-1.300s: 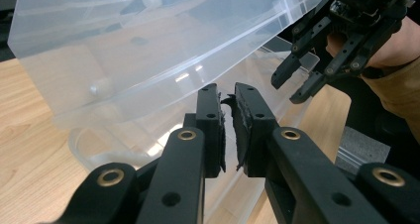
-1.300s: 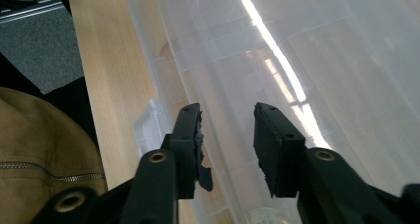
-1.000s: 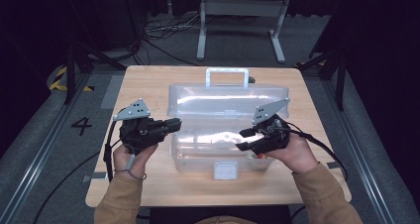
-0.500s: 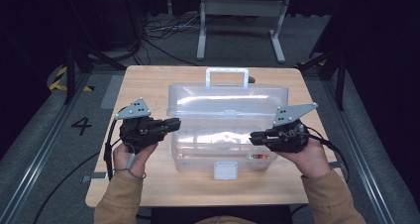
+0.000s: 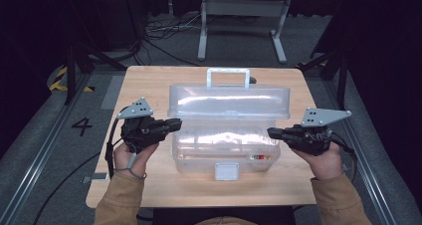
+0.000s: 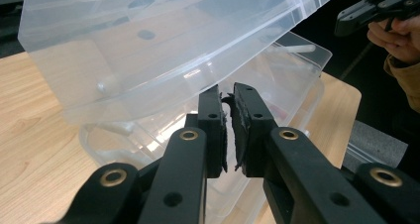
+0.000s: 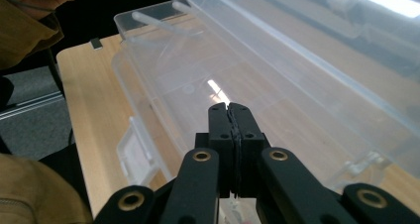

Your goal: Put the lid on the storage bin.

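A clear plastic box (image 5: pixel 224 148) stands mid-table with its lid (image 5: pixel 229 101) raised part way. My left gripper (image 5: pixel 176 124) is at the box's left side, its jaws closed on the lid's lower edge (image 6: pixel 213 87) and holding it up. The right gripper (image 5: pixel 271 132) hovers just off the box's right end. Its jaws have just been closing and now meet with nothing between them (image 7: pixel 229 107). From the right gripper view the open base (image 7: pixel 168 80) lies below and the lid (image 7: pixel 322 50) slants above.
The box has a white front latch (image 5: pixel 226 171) and a handle (image 5: pixel 228 76) at the back. Small red and orange bits (image 5: pixel 261 157) lie inside, front right. Bare wooden table (image 5: pixel 149 80) surrounds the box; dark floor and metal stands lie beyond.
The right gripper has pulled away from the box's right front toward the table's right edge and its jaws have closed. The left gripper and the lid have stayed put.
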A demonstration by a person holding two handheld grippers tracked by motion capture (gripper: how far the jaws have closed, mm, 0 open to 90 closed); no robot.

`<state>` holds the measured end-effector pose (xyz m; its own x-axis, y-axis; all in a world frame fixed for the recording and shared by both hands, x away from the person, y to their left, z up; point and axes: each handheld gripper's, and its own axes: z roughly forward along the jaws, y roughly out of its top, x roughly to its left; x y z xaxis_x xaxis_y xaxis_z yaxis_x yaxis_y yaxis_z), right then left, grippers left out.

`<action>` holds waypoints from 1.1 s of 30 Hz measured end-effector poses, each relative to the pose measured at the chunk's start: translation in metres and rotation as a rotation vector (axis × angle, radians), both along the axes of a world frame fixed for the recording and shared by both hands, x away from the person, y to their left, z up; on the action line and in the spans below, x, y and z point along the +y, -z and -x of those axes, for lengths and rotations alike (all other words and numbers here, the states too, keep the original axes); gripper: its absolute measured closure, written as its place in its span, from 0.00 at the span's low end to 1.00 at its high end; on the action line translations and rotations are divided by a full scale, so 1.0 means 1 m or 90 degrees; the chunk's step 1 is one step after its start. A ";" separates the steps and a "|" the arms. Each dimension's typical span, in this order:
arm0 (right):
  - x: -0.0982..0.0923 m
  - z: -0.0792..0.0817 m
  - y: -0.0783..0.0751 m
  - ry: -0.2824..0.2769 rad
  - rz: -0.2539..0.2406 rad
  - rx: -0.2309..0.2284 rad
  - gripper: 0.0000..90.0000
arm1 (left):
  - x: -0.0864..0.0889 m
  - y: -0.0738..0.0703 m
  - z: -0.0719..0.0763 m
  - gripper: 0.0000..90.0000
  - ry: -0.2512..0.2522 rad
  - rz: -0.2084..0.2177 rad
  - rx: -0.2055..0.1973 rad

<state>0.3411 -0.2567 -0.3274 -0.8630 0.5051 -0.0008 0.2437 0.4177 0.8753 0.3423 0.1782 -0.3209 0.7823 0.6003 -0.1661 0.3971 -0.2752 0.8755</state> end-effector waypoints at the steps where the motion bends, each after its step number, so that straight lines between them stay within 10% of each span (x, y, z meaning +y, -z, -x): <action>1: -0.004 -0.001 0.001 0.011 -0.012 -0.002 0.99 | 0.000 0.000 0.000 0.92 0.000 -0.001 0.000; 7: -0.021 -0.005 0.007 0.038 -0.058 0.017 1.00 | 0.001 0.001 -0.001 0.92 -0.004 -0.007 0.004; 14: -0.021 -0.003 0.009 0.066 -0.046 -0.012 1.00 | 0.000 0.002 0.000 0.92 -0.009 -0.018 0.004; 33: -0.031 -0.006 0.008 0.086 -0.051 0.030 1.00 | 0.005 0.002 0.003 0.92 -0.011 -0.091 0.017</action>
